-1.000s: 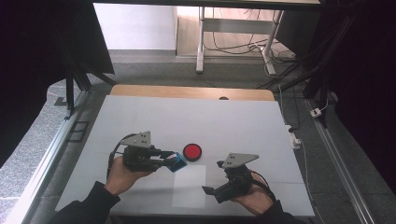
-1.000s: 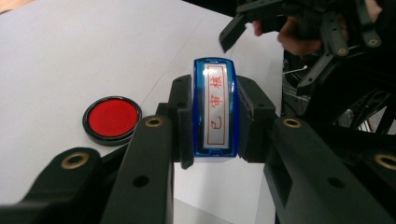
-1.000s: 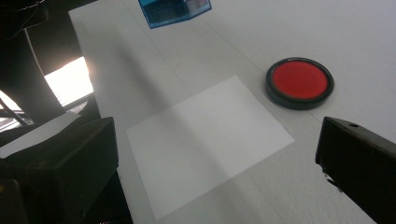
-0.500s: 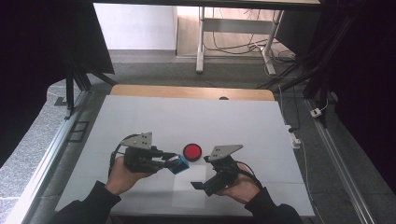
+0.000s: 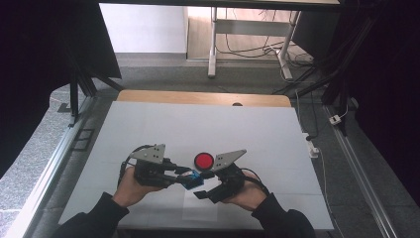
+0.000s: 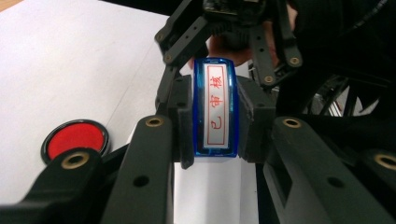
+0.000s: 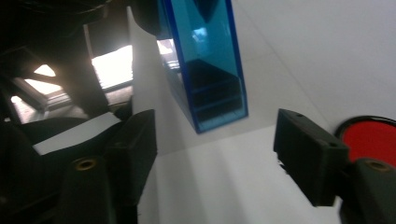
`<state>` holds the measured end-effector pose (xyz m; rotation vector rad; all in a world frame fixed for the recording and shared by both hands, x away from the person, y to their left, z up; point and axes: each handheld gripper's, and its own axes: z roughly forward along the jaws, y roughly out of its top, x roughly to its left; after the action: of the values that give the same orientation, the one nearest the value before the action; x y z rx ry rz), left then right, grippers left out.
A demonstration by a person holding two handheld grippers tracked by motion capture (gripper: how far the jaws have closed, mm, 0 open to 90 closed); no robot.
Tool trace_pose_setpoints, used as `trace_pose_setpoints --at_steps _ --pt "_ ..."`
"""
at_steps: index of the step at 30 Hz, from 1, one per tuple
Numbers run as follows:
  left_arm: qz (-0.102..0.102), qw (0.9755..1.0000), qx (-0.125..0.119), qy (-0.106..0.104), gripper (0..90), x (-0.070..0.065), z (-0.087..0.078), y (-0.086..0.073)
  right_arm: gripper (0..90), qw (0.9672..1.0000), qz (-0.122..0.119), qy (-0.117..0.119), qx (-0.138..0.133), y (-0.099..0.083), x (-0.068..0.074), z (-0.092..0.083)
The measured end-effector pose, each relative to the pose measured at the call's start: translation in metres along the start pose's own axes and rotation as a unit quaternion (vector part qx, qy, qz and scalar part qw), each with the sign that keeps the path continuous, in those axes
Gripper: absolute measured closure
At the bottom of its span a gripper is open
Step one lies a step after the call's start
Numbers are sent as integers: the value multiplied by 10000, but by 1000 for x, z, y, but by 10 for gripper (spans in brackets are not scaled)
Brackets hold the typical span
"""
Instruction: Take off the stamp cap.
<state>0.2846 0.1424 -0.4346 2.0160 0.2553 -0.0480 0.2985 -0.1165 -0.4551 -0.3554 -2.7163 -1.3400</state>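
Note:
My left gripper [image 5: 190, 179] is shut on a blue translucent stamp [image 6: 215, 108] whose white label carries red characters. In the high view the stamp [image 5: 190, 180] hangs just above the white table near the front centre. My right gripper [image 5: 204, 184] faces it from the right with its jaws wide open; the blue stamp [image 7: 208, 60] sits ahead of and between those jaws, untouched by either. A round red ink pad [image 5: 203, 160] in a black case lies just behind the two grippers, and the same ink pad [image 6: 76, 139] [image 7: 371, 136] appears in both gripper views.
A white sheet of paper [image 5: 198, 210] lies on the table [image 5: 148, 129] under and in front of the grippers. A wooden strip [image 5: 198, 97] runs along the table's far edge. Metal rails flank both sides, with desk legs and cables on the floor beyond.
My right gripper has moved left and forward, from the front right of the table to right beside the stamp. The left gripper stays in place, holding the stamp.

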Motion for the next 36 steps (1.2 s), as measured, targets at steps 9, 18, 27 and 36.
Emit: trace_pose_setpoints --at_steps 9,18,27,36 --pt "163 9996 -78 -211 707 0 1 -1 526 9995 -200 241 -49 3 1 3" --pt "251 9990 -139 -331 707 0 1 -2 651 9983 -387 427 -74 5 3 3" --pt "379 9980 -308 -414 708 0 -1 -4 690 9977 -182 639 -135 7 3 1" --pt "628 9978 -158 -146 710 -6 -2 0 693 9970 189 743 -48 6 -1 2"
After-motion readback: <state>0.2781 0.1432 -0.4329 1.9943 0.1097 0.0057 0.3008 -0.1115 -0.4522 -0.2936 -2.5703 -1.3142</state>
